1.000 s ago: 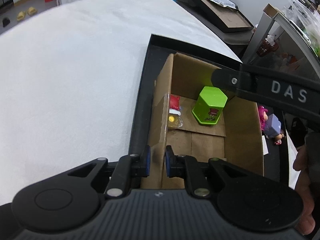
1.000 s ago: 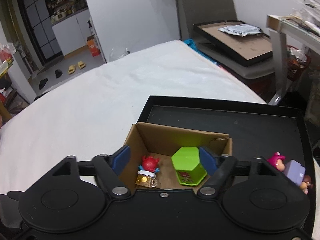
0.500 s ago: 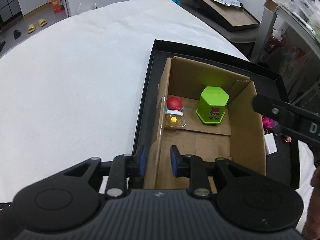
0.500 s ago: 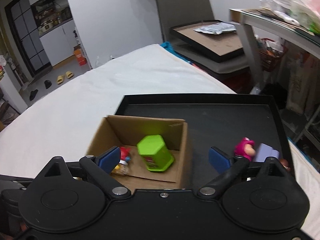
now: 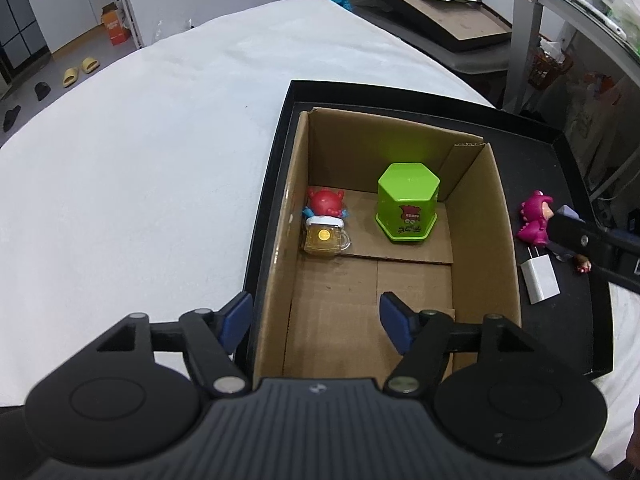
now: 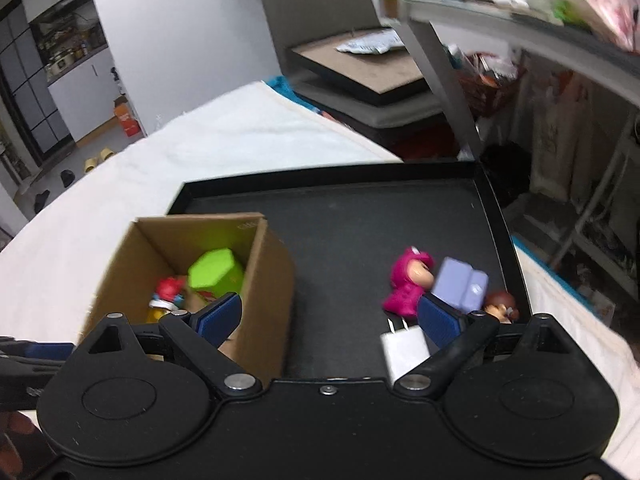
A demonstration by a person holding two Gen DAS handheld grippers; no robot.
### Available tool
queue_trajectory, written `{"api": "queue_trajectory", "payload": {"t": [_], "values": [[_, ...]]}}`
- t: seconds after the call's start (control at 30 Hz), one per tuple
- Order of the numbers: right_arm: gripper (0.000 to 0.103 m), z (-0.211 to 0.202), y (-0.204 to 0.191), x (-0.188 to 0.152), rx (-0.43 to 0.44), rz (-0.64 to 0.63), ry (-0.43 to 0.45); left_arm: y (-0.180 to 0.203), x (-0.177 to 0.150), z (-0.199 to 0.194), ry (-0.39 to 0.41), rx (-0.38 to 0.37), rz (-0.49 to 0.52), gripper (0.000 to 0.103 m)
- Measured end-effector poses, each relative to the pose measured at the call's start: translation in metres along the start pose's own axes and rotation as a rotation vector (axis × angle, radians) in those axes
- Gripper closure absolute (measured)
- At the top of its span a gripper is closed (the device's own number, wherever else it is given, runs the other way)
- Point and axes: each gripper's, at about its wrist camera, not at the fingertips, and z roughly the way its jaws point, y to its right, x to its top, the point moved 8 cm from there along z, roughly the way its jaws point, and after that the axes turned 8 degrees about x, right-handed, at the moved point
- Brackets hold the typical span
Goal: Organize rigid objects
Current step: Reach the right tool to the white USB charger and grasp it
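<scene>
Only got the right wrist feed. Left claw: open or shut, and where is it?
Observer: Open. The left claw straddles the left wall of the cardboard box, one finger outside and one inside.
Operator: Room left in the box? My own finger blocks it.
Observer: Yes, the near half of the floor is bare. The green hexagonal container stands upright in the far right corner.
Operator: And the red thing?
Observer: A red figure with a yellow mug, close to the left wall.
</scene>
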Motion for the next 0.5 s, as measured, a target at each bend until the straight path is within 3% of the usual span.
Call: {"api": "queue_trajectory", "payload": {"t": [0.17,0.5], "values": [[0.008,0.012,0.021,-0.013,-0.054,0.008,-0.041,0.006,0.004,-0.001,0.008,0.045,0.004,0.033],[0.008,0.042,0.052,-0.035,-0.081,0.058,-0.131,0.01,0.017,0.005,-0.005,0.112,0.009,0.033]]}}
